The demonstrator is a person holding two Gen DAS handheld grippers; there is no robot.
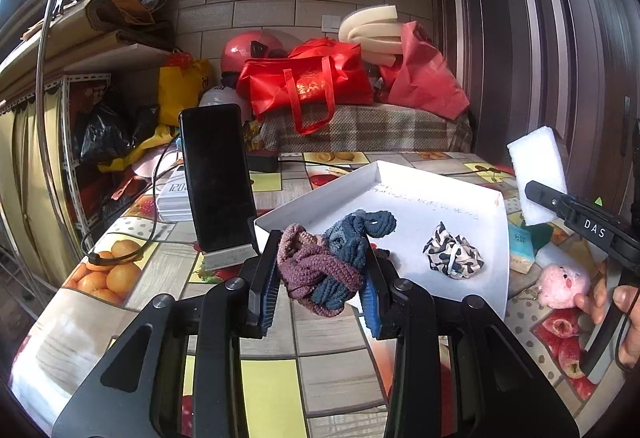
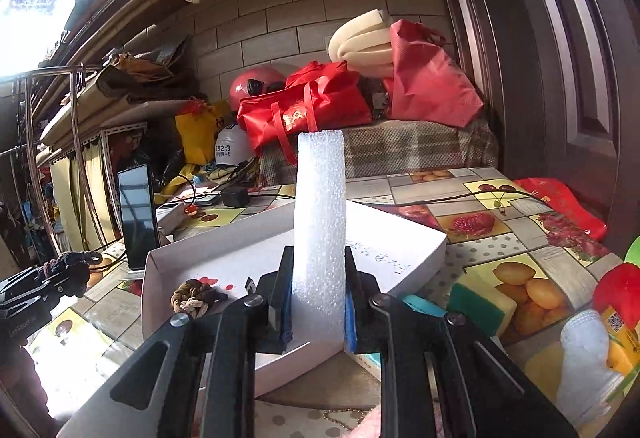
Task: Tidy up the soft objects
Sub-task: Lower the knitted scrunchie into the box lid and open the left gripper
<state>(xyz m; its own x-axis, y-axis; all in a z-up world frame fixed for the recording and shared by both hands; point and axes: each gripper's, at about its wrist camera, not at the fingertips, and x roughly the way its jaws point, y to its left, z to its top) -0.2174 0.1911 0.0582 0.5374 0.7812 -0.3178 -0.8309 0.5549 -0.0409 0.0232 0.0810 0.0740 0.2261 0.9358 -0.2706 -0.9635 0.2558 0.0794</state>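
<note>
Left gripper (image 1: 320, 278) jaws clamp the knitted maroon-and-blue yarn bundle (image 1: 326, 264), right gripper (image 2: 318, 312) jaws pinch the upright white foam block (image 2: 320, 234), both likely bound for the shallow white cardboard tray (image 1: 472, 198) at 12 o'clock, where the camo-print fabric wad (image 1: 454, 254) already sits.

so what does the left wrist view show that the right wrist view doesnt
Only the left wrist view shows the pink plush pig on the table, a hand on the right gripper's handle, and the camouflage cloth in the white tray.

Only the right wrist view shows the green and yellow sponge and white sock.

Both show the tray, the upright phone, the left gripper shut on the knitted bundle, and the right gripper shut on the white foam block.
</note>
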